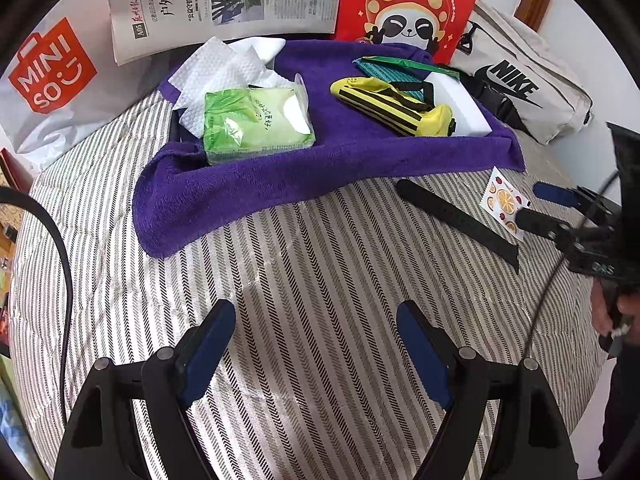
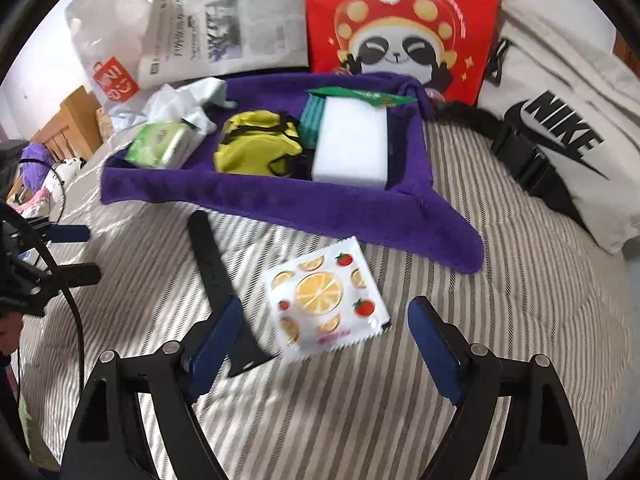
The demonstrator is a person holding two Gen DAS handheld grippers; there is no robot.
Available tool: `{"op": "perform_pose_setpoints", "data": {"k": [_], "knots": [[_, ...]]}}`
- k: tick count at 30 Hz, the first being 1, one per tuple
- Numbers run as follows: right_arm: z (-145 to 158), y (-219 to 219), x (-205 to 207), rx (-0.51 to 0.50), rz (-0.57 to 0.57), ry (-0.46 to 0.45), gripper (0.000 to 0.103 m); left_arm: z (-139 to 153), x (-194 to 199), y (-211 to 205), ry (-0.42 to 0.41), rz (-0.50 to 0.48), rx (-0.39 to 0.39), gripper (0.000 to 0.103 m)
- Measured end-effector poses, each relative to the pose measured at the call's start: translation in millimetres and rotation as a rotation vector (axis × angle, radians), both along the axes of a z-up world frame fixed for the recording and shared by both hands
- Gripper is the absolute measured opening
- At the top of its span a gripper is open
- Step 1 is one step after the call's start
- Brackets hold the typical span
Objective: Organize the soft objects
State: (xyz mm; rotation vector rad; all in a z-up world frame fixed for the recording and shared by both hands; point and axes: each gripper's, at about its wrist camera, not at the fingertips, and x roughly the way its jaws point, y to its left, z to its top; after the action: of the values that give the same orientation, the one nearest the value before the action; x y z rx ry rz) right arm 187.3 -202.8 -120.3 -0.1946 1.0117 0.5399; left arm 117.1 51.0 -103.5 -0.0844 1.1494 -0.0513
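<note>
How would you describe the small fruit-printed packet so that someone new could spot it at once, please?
Start at the purple towel spread on the striped bedcover. Just off its near edge, directly ahead of the open right gripper, lies the fruit-printed packet. Unlike the plain black strap beside it, it is white with orange slices and red tomatoes.

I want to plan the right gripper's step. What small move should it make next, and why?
Probably lower the right gripper onto the fruit-print packet and close on it. Its jaws stand open and empty, with the packet lying flat on the striped cover just ahead of them, outside the purple towel where the other soft things lie. The black strap beside it is also still outside.
</note>
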Motion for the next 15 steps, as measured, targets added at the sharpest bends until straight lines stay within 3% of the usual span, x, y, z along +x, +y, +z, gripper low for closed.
{"op": "perform_pose_setpoints", "data": {"k": [9, 12, 15], "knots": [[-18, 16, -1, -0.069, 0.092, -0.030, 0.080, -3, 4, 5, 0.009, 0.003, 0.016, 0.082], [-20, 10, 3, -0.029, 0.079, 0.000, 0.071, -6, 5, 4, 0.017, 0.000, 0.021, 0.082], [-19, 14, -2, -0.071, 0.098, -0.038, 0.064, -9, 6, 2, 0.023, -0.004, 0.020, 0.082]]}}
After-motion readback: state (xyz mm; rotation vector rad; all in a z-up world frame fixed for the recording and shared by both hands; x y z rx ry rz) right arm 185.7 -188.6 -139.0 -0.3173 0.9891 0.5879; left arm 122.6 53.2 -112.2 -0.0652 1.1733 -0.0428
